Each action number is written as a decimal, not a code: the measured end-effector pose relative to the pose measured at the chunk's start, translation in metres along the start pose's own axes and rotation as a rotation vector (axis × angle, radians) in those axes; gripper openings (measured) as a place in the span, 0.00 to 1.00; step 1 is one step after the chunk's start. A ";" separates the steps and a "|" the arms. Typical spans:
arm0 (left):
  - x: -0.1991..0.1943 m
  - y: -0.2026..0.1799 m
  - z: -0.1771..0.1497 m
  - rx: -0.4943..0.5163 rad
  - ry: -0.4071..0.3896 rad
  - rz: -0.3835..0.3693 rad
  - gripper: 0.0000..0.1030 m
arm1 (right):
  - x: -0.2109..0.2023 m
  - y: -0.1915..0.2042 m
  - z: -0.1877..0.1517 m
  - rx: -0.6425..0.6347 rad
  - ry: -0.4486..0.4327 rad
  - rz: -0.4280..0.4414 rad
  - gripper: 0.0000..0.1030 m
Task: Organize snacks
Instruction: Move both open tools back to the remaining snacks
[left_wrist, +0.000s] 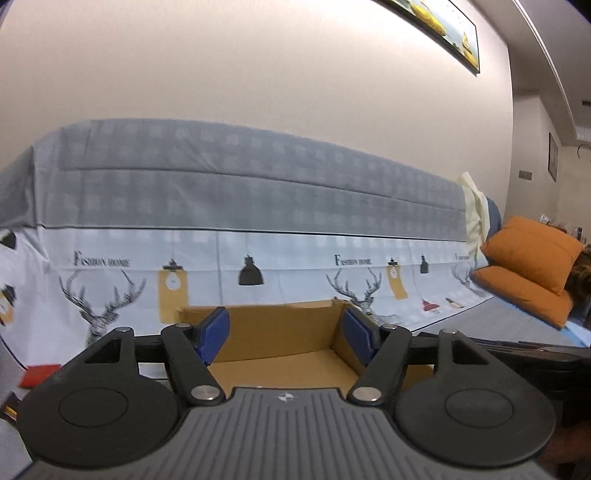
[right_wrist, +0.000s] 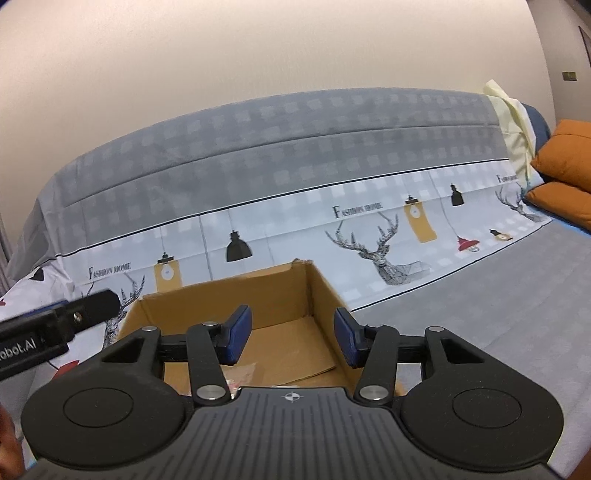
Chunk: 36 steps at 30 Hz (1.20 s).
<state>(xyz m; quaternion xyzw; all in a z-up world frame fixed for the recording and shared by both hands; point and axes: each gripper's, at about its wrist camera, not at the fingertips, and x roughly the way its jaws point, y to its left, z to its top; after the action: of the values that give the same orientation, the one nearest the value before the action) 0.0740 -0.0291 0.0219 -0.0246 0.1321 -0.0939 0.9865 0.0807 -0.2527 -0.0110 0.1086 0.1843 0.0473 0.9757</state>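
Observation:
An open brown cardboard box (left_wrist: 280, 332) sits on the sofa seat straight ahead; it also shows in the right wrist view (right_wrist: 236, 299). My left gripper (left_wrist: 284, 336) is open and empty, held over the box's near side. My right gripper (right_wrist: 291, 338) is open and empty, also over the box. A pale snack wrapper (right_wrist: 242, 376) lies on the box floor, partly hidden behind the right gripper. A red packet (left_wrist: 38, 374) lies on the seat at the far left.
The sofa's back (left_wrist: 240, 192) is draped with a grey and white printed cover. Two orange cushions (left_wrist: 532, 269) lie at the right end. The left gripper's body (right_wrist: 55, 332) shows at the left of the right wrist view.

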 end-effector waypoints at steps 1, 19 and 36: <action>-0.004 0.004 0.001 0.009 0.001 0.012 0.67 | 0.000 0.004 -0.001 -0.003 0.001 0.005 0.51; -0.051 0.200 0.003 -0.126 0.243 0.415 0.26 | -0.009 0.150 -0.034 -0.216 -0.066 0.337 0.11; -0.066 0.239 0.001 -0.132 0.263 0.559 0.27 | 0.063 0.303 -0.146 -0.315 0.449 0.565 0.36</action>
<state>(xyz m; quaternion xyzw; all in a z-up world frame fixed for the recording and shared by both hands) 0.0543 0.2185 0.0225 -0.0389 0.2658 0.1874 0.9448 0.0689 0.0784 -0.0958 -0.0092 0.3465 0.3643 0.8644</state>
